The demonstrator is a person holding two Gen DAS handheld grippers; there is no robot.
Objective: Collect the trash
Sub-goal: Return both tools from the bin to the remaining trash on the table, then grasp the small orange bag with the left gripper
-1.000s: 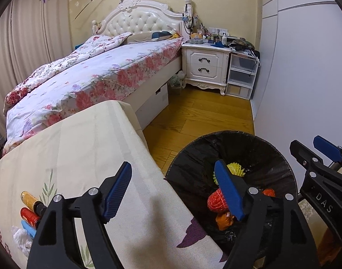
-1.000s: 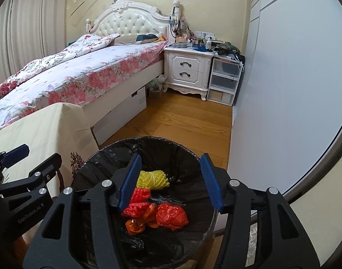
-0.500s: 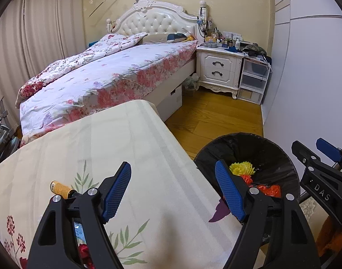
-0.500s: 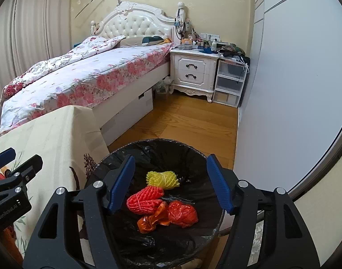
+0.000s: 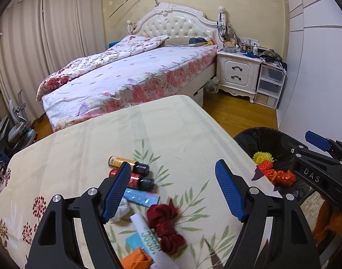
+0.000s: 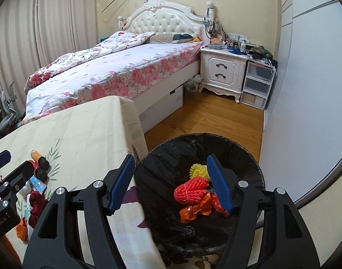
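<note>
My left gripper (image 5: 174,191) hangs with its blue fingers spread wide and nothing between them, above the litter on the cloth-covered table (image 5: 81,157). Nearest me lie an orange scrap (image 5: 137,260), a white tube with green lettering (image 5: 151,242) and a dark red knotted rag (image 5: 165,223), the tube touching the rag's side. Just beyond are a white crumpled wad (image 5: 121,209) and a blue wrapper (image 5: 140,198), then two small bottles with black caps, a red bottle (image 5: 135,179) and a yellow bottle (image 5: 123,163), lying side by side.

My right gripper (image 6: 171,185) is just as wide open and empty, poised over the black-lined trash bin (image 6: 171,157) beside the table's edge. Inside the bin sit a red net ball (image 6: 190,190), an orange wrapper (image 6: 194,209) and a yellow net ball (image 6: 197,170), bunched together.

Farther off stretch the wooden floor (image 6: 204,121), the flowered bed (image 5: 137,76) and a white nightstand (image 5: 237,75) against the wall.
</note>
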